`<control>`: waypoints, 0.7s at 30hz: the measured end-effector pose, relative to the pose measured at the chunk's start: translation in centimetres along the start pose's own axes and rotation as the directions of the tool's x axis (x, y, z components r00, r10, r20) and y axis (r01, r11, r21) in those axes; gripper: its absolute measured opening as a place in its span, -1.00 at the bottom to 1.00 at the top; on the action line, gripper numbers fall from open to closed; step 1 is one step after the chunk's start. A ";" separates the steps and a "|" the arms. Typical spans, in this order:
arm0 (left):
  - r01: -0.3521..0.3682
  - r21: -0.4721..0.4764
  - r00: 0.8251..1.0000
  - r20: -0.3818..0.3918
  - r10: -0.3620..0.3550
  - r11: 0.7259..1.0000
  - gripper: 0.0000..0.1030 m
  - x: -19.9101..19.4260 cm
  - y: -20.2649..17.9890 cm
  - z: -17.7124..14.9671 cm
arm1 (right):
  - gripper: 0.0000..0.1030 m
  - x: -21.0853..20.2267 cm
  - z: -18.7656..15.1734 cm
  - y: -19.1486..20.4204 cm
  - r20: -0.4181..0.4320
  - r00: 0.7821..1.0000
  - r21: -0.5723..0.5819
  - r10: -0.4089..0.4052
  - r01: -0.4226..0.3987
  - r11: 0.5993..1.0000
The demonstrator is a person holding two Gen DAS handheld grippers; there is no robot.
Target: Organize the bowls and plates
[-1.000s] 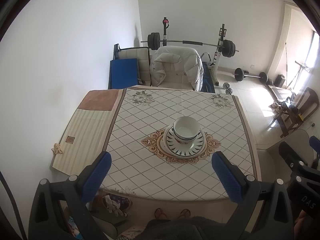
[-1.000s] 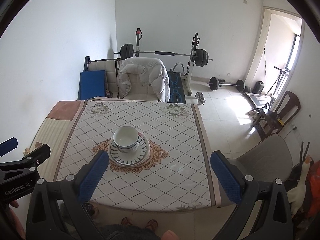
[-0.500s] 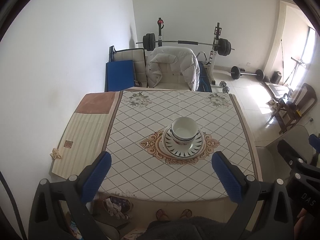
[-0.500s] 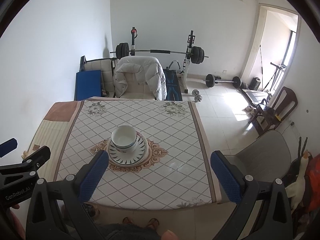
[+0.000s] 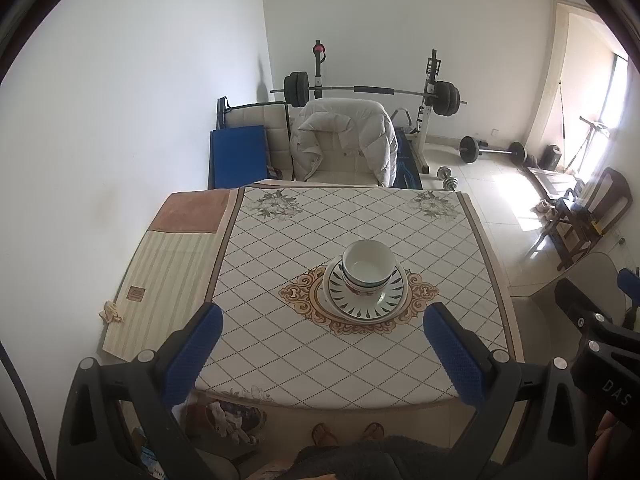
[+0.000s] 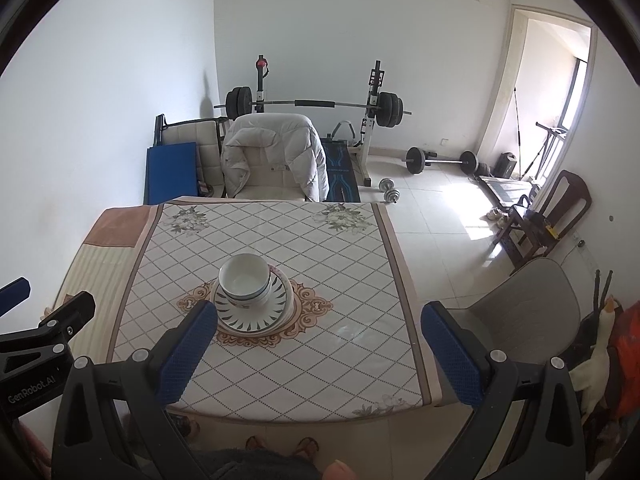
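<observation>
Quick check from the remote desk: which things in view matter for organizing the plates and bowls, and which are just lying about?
Part of the job:
- bowls, nested, on top of the plates
- plates, stacked mid-table
- left gripper, open
- right gripper, open

Just lying about:
- table with patterned cloth
- white jacket over the chair
- barbell rack
- blue mat
- dumbbell on the floor

Left gripper [image 5: 320, 356] and right gripper [image 6: 318, 354]: black frames, silver screws, blue textured pads [image 5: 192, 354]. White lettering "GenRobot.AI".
</observation>
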State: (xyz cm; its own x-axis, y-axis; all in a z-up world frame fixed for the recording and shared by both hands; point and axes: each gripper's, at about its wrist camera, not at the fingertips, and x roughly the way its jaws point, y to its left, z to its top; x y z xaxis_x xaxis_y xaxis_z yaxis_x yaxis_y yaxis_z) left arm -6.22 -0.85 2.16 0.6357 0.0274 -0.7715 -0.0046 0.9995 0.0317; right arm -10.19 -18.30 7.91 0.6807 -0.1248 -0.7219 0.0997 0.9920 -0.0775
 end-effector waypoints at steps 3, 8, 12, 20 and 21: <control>0.000 0.000 1.000 0.005 0.000 1.000 1.00 -0.2 0.0 0.0 | 1.00 0.1 0.0 0.0 -0.002 1.000 0.001 0.001 -0.001 1.000; -0.003 0.005 1.000 0.013 0.003 1.000 1.00 -0.5 -0.1 0.0 | 1.00 0.0 0.0 -0.1 0.001 1.000 0.006 0.000 0.000 1.000; -0.005 0.006 1.000 0.013 0.005 1.000 1.00 -0.5 -0.1 0.0 | 1.00 0.0 0.0 -0.1 0.000 1.000 0.007 0.000 0.000 1.000; -0.002 0.006 1.000 0.012 0.002 1.000 1.00 -0.3 0.0 0.1 | 1.00 0.0 -0.1 -0.1 -0.006 1.000 0.009 0.003 -0.003 1.000; -0.003 0.006 1.000 0.010 0.003 1.000 1.00 -0.3 0.0 0.1 | 1.00 0.0 -0.1 -0.1 -0.006 1.000 0.009 0.004 -0.004 1.000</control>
State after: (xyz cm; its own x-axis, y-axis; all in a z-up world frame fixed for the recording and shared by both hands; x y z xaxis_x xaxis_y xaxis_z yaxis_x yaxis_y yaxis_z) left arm -6.36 -0.85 2.44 0.6437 0.0298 -0.7647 -0.0019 0.9993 0.0374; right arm -10.25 -18.45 7.86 0.6764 -0.1210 -0.7265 0.1041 0.9922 -0.0683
